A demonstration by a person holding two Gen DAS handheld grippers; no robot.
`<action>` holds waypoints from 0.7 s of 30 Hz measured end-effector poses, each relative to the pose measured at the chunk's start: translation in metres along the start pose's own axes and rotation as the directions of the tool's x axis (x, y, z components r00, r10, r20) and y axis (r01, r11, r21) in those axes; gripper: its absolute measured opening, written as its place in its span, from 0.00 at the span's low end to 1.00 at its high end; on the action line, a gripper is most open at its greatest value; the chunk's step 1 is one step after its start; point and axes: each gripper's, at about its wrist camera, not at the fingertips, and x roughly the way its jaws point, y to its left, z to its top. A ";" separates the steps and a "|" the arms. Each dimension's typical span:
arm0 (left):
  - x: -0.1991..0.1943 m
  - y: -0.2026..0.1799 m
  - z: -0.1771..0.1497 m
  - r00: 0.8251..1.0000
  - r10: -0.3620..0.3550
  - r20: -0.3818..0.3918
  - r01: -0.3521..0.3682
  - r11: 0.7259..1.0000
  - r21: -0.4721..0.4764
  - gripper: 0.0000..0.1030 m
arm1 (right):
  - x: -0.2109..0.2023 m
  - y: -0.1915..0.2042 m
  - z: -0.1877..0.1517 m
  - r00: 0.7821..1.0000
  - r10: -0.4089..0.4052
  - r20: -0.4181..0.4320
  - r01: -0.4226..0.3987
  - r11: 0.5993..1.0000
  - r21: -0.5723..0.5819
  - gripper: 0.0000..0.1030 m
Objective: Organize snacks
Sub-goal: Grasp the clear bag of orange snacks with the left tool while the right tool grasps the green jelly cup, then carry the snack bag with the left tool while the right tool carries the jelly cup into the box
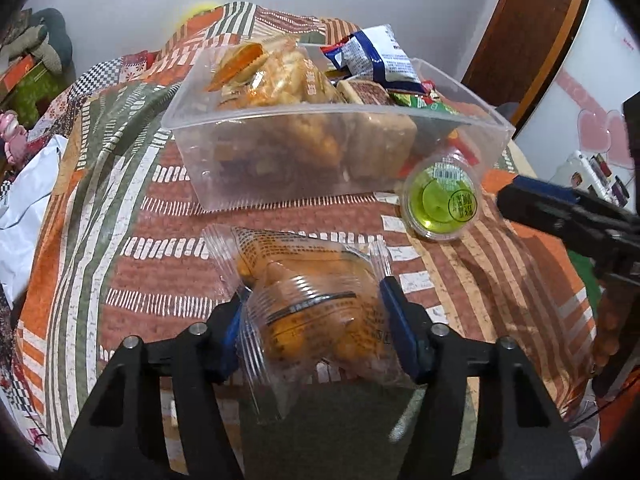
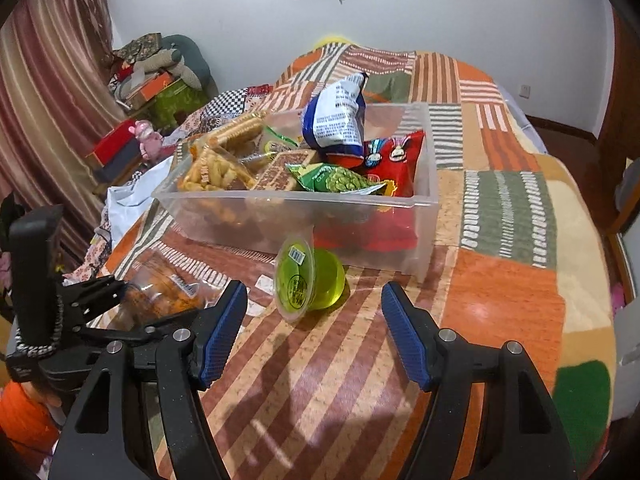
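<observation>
Fingers (image 1: pixel 394 312) of the left gripper (image 1: pixel 316 320) are closed on a clear pastry packet (image 1: pixel 308 292); right gripper (image 2: pixel 314 328) fingers stand open before a green jelly cup (image 2: pixel 308 280), on a striped patchwork bedspread (image 2: pixel 500 288) in a white-walled room; labels are unreadable.

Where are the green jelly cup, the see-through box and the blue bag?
green jelly cup (image 2: pixel 294 280), right wrist view, lid
see-through box (image 2: pixel 296 220), right wrist view, front wall
blue bag (image 2: pixel 336 124), right wrist view, printed back

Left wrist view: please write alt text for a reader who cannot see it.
The left gripper closes on a clear snack packet lying on a striped blanket. Behind it stand a clear snack-filled box and a green jelly cup.
</observation>
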 end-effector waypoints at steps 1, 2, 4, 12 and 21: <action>-0.001 0.001 0.000 1.000 0.002 0.005 -0.002 1.000 0.000 0.58 | 0.004 -0.001 0.000 1.000 0.003 -0.007 -0.003 1.000 0.005 0.64; -0.002 0.003 0.001 1.000 0.010 0.013 -0.010 1.000 0.002 0.57 | 0.005 -0.001 0.001 1.000 0.005 -0.011 -0.005 1.000 0.008 0.64; -0.005 0.007 0.003 0.999 0.025 0.029 -0.026 1.000 0.005 0.55 | 0.010 0.000 0.002 1.000 0.009 -0.022 -0.008 1.000 0.008 0.64; -0.024 0.020 0.017 0.994 0.018 0.107 -0.016 1.000 -0.026 0.54 | 0.032 0.005 0.008 0.997 0.035 -0.068 -0.034 0.999 0.007 0.59; -0.023 0.012 0.021 0.993 0.003 0.115 -0.002 1.000 -0.011 0.54 | 0.047 0.002 0.005 0.991 0.065 -0.117 -0.063 0.998 0.027 0.39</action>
